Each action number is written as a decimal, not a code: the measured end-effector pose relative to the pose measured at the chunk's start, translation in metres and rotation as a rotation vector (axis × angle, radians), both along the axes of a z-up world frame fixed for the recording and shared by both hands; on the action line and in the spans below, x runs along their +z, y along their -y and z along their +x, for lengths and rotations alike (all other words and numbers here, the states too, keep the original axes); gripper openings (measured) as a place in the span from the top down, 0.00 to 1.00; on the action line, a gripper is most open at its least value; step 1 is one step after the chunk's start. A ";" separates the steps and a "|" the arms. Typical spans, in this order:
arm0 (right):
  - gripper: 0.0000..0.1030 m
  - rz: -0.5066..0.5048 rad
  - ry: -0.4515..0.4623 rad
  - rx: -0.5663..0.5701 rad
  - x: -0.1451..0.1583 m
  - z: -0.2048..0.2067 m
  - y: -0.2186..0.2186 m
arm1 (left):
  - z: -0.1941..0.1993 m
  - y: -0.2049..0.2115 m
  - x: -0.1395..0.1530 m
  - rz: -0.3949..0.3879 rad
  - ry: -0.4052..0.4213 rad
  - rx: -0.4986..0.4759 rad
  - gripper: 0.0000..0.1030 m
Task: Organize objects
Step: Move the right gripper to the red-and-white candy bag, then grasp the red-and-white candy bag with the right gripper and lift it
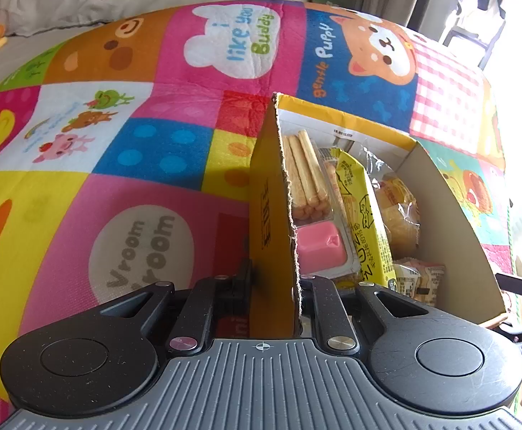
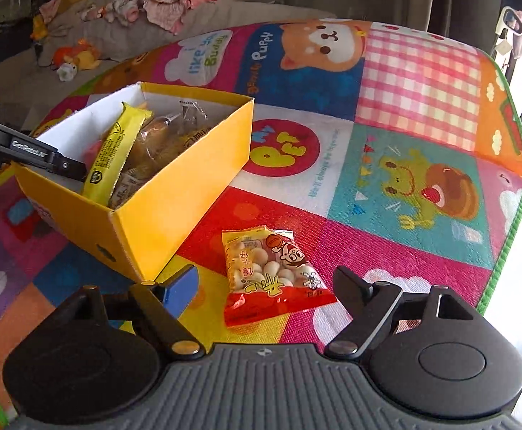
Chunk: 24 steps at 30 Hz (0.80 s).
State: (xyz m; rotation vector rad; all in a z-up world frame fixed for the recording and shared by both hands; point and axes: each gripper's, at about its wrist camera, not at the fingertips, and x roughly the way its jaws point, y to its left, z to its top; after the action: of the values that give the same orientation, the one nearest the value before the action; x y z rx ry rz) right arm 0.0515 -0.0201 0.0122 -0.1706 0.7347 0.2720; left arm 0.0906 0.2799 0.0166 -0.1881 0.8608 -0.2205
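Note:
A yellow cardboard box [image 2: 175, 193] stands open on the colourful play mat [image 2: 404, 179]. My left gripper [image 1: 277, 276] is shut on the box's near-left wall [image 1: 268, 197], one finger inside and one outside; its finger [image 2: 46, 154] shows at the box's left rim in the right wrist view. Inside the box lie a tray of biscuit sticks [image 1: 307, 175] with pink dip, a long yellow packet [image 1: 365, 215] and clear-wrapped cakes [image 1: 400, 208]. A red and yellow snack packet [image 2: 261, 251] lies flat on the mat to the right of the box. My right gripper [image 2: 266, 279] is open, its fingers either side of that packet without touching it.
The mat's green edge [image 2: 504, 251] runs down the right side, with bright floor beyond it. Behind the mat is a grey sofa [image 2: 279, 10] with scattered clothes [image 2: 168, 3] and an orange plush toy [image 2: 78, 57]. Bare mat stretches right of the box.

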 end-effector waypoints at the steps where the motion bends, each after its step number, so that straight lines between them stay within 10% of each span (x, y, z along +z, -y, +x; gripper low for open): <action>1: 0.20 0.007 -0.011 0.000 -0.003 0.007 0.000 | 0.000 0.000 0.000 0.001 0.000 0.000 0.84; 5: 0.20 0.060 -0.053 -0.008 -0.010 0.023 0.003 | 0.000 0.000 0.000 0.002 0.000 -0.002 0.84; 8: 0.39 0.081 -0.068 -0.028 -0.013 0.020 0.004 | 0.001 0.000 0.000 0.002 -0.003 -0.001 0.84; 24: 0.41 0.110 0.007 -0.010 0.053 -0.109 -0.012 | 0.002 0.003 0.000 0.022 -0.007 0.006 0.85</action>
State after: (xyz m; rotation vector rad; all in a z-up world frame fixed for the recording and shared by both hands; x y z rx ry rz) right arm -0.0578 -0.0079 0.0651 -0.0632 0.7119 0.3016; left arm 0.0927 0.2766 0.0161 -0.1707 0.8687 -0.2049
